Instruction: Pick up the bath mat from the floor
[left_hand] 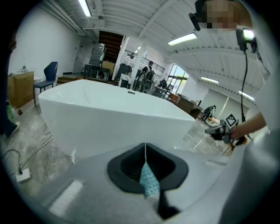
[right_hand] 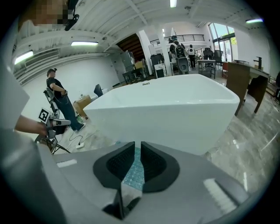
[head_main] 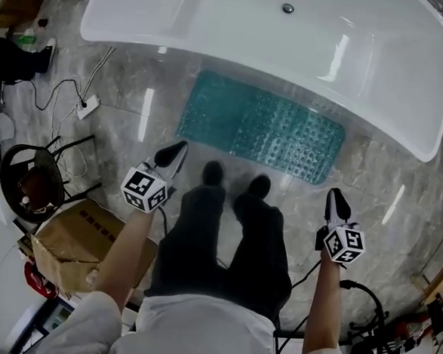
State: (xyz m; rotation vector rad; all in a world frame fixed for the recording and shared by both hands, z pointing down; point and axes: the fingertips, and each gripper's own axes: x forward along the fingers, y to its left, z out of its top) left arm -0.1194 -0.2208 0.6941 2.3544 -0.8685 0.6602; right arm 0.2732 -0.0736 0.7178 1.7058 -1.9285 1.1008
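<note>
A teal bath mat (head_main: 259, 126) with rows of bumps lies flat on the marble floor, along the side of the white bathtub (head_main: 291, 41). Both grippers hang in the air on the near side of the mat, apart from it. My left gripper (head_main: 170, 155) points toward the mat's near left corner; its jaws are shut with nothing in them (left_hand: 145, 146). My right gripper (head_main: 335, 203) is off the mat's near right corner. Its jaws (right_hand: 138, 146) stand a narrow slit apart and hold nothing. A strip of mat (right_hand: 133, 173) shows on the floor past them.
My two dark shoes (head_main: 214, 172) stand at the mat's near edge between the grippers. A cardboard box (head_main: 81, 242), a black stool (head_main: 28, 182) and a power strip with cable (head_main: 86, 106) are on the left. Cables (head_main: 363, 311) lie at the lower right. A person (right_hand: 59, 103) stands farther off.
</note>
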